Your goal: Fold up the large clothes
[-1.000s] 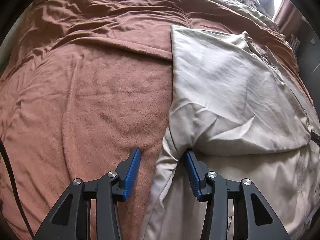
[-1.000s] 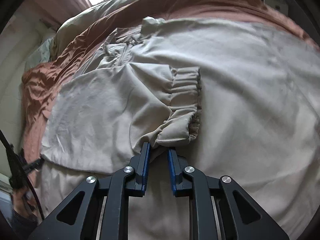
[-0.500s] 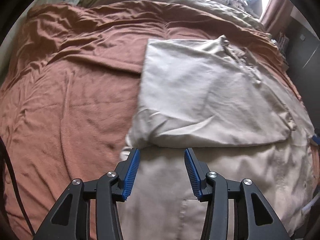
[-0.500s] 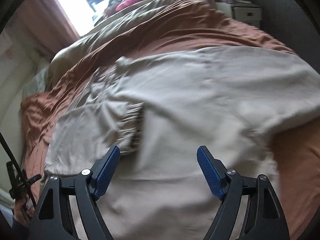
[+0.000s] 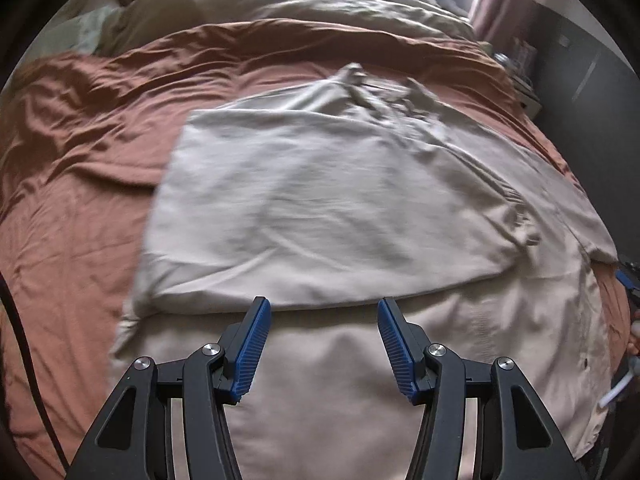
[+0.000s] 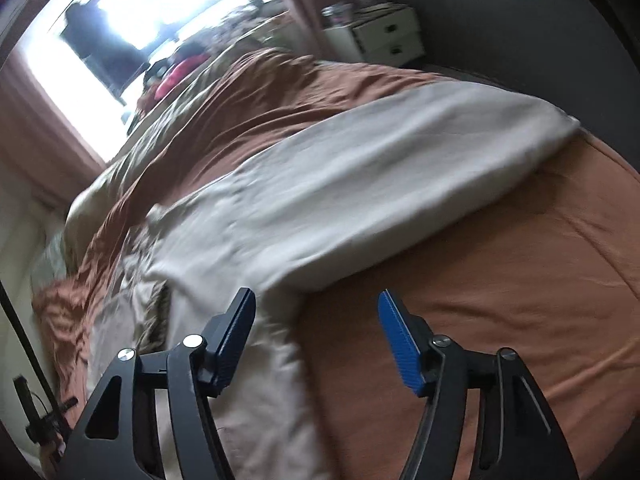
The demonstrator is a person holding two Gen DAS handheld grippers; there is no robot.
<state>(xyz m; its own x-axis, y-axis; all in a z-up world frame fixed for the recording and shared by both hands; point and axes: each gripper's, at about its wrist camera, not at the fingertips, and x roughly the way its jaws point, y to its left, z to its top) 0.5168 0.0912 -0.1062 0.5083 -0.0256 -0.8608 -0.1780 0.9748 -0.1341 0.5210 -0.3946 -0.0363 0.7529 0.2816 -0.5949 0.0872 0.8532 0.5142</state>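
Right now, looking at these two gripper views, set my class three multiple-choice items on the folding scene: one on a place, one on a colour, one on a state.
1. Where does the beige garment lie?
A. on the bed's blanket
B. on a chair
C. on the floor

2. What colour is the blanket under it?
A. navy
B. rust brown
C. white

3. How do the left gripper and right gripper stand?
A. both shut on cloth
B. one open, one shut
C. both open, holding nothing

Answers:
1. A, brown bedding shows around the garment.
2. B, rust-brown cloth in both views.
3. C, each gripper's blue pads stand wide apart with no cloth pinched between them.
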